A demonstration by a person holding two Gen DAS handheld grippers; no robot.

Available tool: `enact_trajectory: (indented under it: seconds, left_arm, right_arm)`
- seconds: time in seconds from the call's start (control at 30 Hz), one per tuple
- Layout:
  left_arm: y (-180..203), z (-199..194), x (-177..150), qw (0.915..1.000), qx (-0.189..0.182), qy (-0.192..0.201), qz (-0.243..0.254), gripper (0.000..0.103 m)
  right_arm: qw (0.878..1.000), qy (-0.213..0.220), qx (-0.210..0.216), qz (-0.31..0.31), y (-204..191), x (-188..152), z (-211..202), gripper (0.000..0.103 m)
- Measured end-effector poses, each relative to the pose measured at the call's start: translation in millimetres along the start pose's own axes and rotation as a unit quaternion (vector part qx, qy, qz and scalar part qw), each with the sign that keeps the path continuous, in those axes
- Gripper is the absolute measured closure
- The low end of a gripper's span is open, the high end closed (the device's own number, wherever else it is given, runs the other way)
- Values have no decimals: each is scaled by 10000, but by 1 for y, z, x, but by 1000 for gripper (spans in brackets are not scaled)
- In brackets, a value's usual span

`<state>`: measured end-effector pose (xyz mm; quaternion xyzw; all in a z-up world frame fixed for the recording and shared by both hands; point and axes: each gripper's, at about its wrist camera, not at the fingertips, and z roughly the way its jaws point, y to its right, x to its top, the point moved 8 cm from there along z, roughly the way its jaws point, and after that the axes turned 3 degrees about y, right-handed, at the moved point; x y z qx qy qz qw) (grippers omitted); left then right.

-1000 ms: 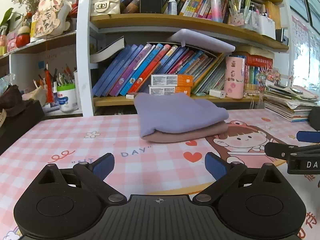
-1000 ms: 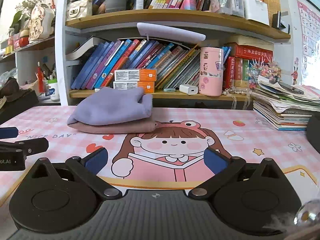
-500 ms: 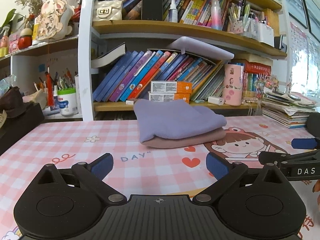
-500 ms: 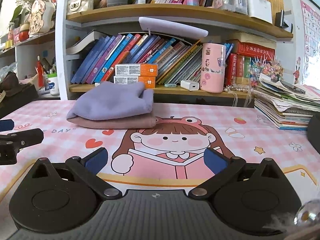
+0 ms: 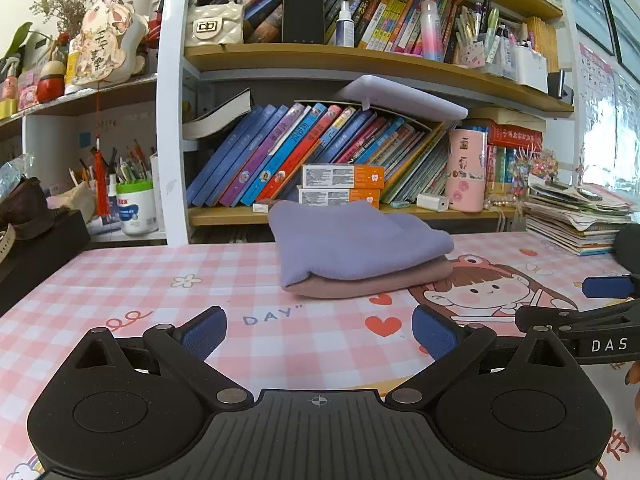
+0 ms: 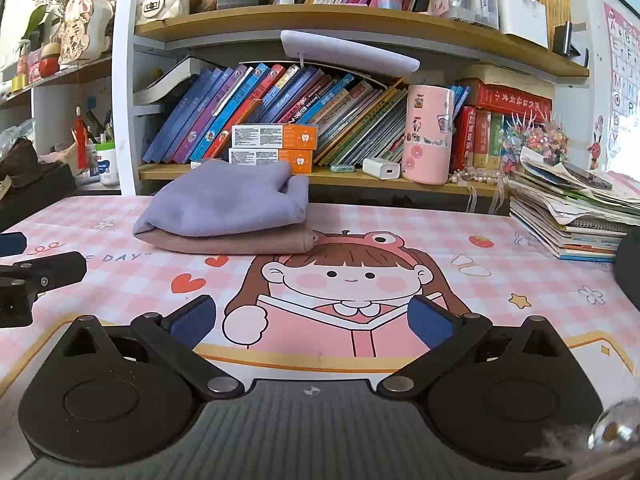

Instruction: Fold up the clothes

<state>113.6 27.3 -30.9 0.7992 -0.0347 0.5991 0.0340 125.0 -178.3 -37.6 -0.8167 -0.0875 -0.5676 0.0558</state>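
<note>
left gripper (image 5: pixel 319 330): jaws spread wide, nothing between the blue pads, held low over the pink checked mat, pointing toward the shelves. in the right wrist view its tip shows at the left edge (image 6: pixel 24 264).
right gripper (image 6: pixel 312 320): jaws likewise wide apart and empty, hanging above the cartoon girl print. its side, lettered "das", shows at the right edge of the left wrist view (image 5: pixel 592 332).
lilac garment (image 5: pixel 356 244): folded, lying on top of the stack at the far middle of the desk, well apart from both grippers; also in the right wrist view (image 6: pixel 224 204).
dusty pink garment (image 5: pixel 372 284): folded, directly under the lilac one, its edge showing along the front and right; also in the right wrist view (image 6: pixel 240 242).
desk (image 5: pixel 120 280): covered by a pink and white checked mat with hearts, the letters "day" and a girl in a frog hat.
bookshelf (image 5: pixel 360 56): right behind the desk, leaning rows of books, two orange and white boxes (image 5: pixel 342 186) stacked just behind the clothes.
pink tumbler (image 6: pixel 428 134): upright on the lower shelf, right of the boxes.
white charger (image 6: pixel 382 168): on the same shelf, just left of the tumbler.
paper pile (image 6: pixel 572 212): magazines and notebooks stacked at the desk's right side.
pen pot (image 5: pixel 134 208): white tub of pens on the left shelf unit.
</note>
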Motion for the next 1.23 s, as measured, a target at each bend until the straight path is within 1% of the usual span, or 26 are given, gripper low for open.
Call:
enact_trajectory:
  seconds: [0.67, 1.07, 1.23]
  left_arm:
    - [-3, 1, -1, 9999, 25, -45, -108, 2]
    - [-4, -1, 0, 9999, 65, -3, -143, 2]
    - [-6, -3, 1, 9997, 88, 77, -208, 2]
  right_arm:
    - [9998, -60, 38, -181, -6, -1, 2, 0]
    - [9998, -89, 47, -166, -7, -1, 3, 0]
    - [9998, -109, 64, -181, -7, -2, 3, 0]
